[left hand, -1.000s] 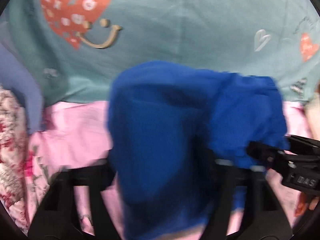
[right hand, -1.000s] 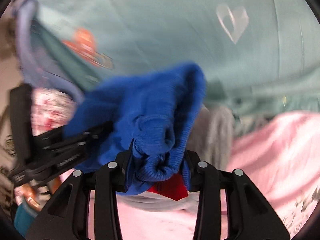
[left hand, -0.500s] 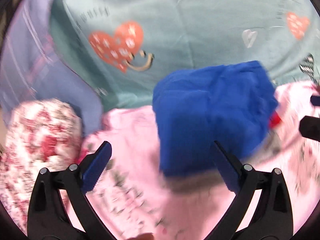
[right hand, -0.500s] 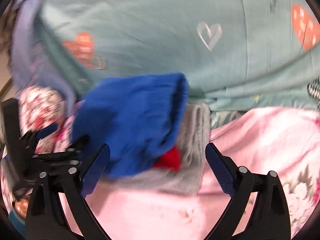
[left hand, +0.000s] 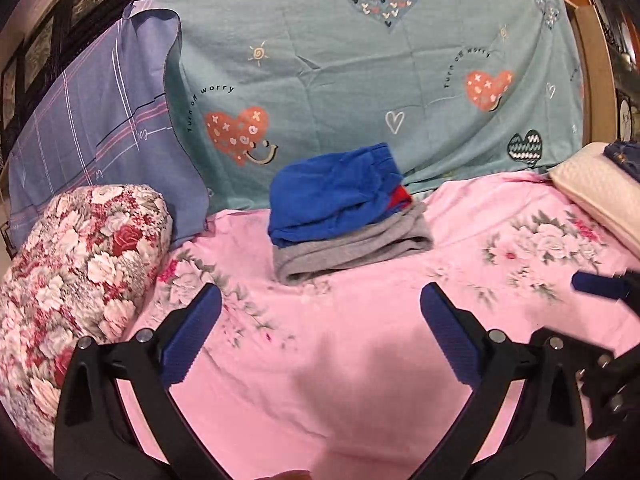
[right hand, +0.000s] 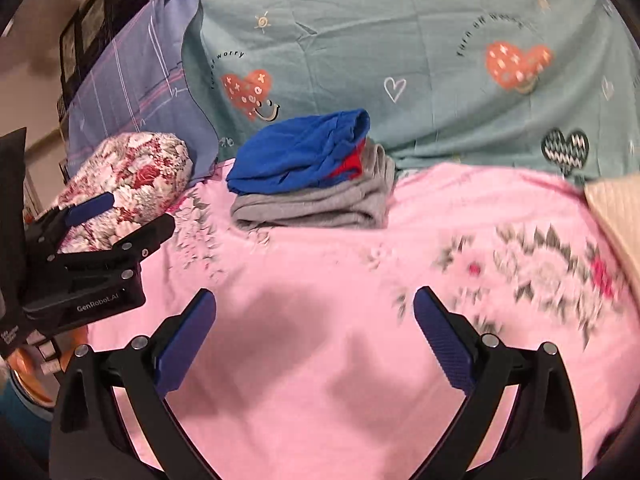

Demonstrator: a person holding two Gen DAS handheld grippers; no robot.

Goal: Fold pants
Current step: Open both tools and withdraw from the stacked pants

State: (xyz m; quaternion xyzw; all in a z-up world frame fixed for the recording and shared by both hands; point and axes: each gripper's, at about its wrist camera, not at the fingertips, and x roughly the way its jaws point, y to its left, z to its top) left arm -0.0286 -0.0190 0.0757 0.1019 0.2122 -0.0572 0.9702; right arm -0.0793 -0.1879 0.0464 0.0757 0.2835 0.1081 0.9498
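Nearest, the left gripper [left hand: 320, 336] and the right gripper [right hand: 314, 334] both had their fingers spread wide with nothing between them, hovering over the pink floral bedsheet [left hand: 360, 360]. Farther on sat the blue pants [left hand: 332, 192] — folded, resting on top of a folded grey garment [left hand: 352, 244], with a bit of red cloth [left hand: 402, 196] showing between the 2. The pants looked soft, light and limp, so they would likely sag if lifted by 1 corner; the thick folded edge or the waistband seemed the better hold. Open bedsheet lay around the stack — a floral bolster [left hand: 76, 264] stood well apart at the left, and the teal heart-print sheet [left hand: 360, 80] rose just behind.
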